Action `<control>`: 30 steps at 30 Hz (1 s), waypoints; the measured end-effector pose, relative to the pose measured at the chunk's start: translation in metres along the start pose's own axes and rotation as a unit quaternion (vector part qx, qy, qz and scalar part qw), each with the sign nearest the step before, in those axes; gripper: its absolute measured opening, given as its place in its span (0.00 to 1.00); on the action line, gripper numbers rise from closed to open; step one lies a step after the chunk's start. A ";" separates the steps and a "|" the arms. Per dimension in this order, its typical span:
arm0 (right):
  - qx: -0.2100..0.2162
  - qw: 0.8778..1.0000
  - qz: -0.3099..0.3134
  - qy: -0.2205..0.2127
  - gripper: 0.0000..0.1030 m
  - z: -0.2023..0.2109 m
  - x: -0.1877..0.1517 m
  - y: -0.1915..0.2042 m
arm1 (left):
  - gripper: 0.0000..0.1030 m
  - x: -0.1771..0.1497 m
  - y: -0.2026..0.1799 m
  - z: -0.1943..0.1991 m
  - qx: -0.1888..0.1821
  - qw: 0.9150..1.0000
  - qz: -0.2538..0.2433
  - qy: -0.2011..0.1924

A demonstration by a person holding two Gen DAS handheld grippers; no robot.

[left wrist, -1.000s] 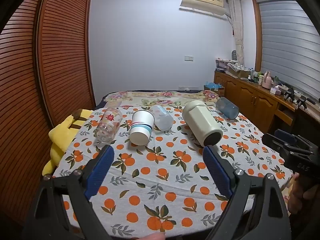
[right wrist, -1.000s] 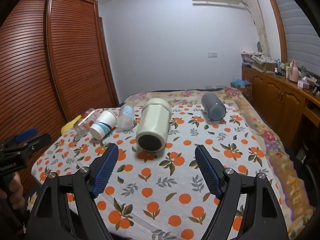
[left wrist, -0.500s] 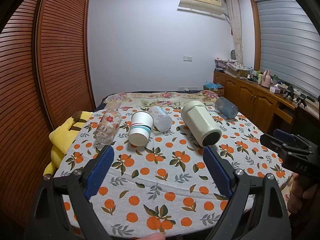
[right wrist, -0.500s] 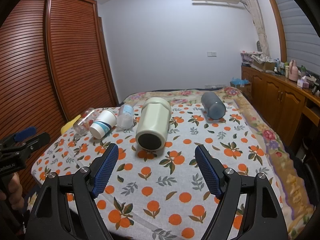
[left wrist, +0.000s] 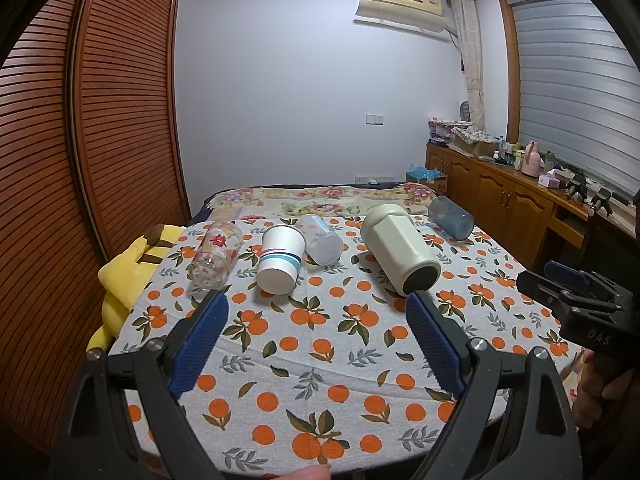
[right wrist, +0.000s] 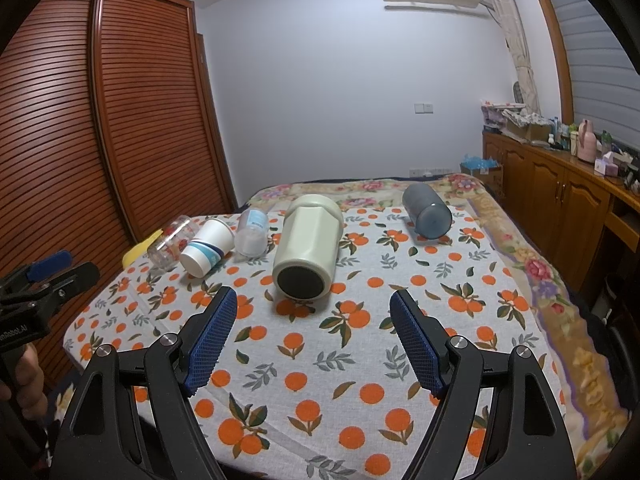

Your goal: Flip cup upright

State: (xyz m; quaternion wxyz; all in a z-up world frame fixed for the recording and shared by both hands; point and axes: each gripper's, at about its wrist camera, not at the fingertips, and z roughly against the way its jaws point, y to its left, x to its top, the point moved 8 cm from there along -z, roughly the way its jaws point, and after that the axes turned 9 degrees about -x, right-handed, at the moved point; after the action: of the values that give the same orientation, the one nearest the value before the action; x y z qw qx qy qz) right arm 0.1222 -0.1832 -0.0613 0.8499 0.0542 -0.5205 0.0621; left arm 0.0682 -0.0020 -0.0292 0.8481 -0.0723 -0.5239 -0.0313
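Nearest the viewer, the left gripper (left wrist: 316,322) and the right gripper (right wrist: 314,322) hover low over the near part of a bed, both spread wide and holding nothing. The bed is covered by a white cloth (right wrist: 360,360) printed with oranges. Five cups lie on their sides across its far half, none upright yet. Closest to the right gripper, just ahead and slightly left of its centre, is a large cream faceted cup (right wrist: 308,248) with its dark end facing the viewer; it looks rigid, bulky and probably the heaviest, so a hold across its body near the middle seems safest, though its smooth sides may slip. Ahead of the left gripper lies a white paper cup (left wrist: 280,258) with blue stripes, likely light and easily crushed, needing a gentle squeeze. Just left of it is a clear printed glass (left wrist: 216,254), likely fragile and slick. Behind the paper cup is a frosted plastic cup (left wrist: 320,236). Farthest right, well apart, lies a grey-blue tumbler (right wrist: 426,216).
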 end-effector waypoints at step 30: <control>0.000 1.000 0.000 0.000 0.78 0.001 0.000 0.000 | 0.88 0.001 -0.002 0.003 0.001 1.000 -0.003 -0.003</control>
State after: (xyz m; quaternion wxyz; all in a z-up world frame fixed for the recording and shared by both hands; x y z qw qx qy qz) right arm 0.1212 -0.1833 -0.0612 0.8500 0.0541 -0.5204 0.0619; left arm 0.0661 -0.0039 -0.0267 0.8465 -0.0705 -0.5267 -0.0328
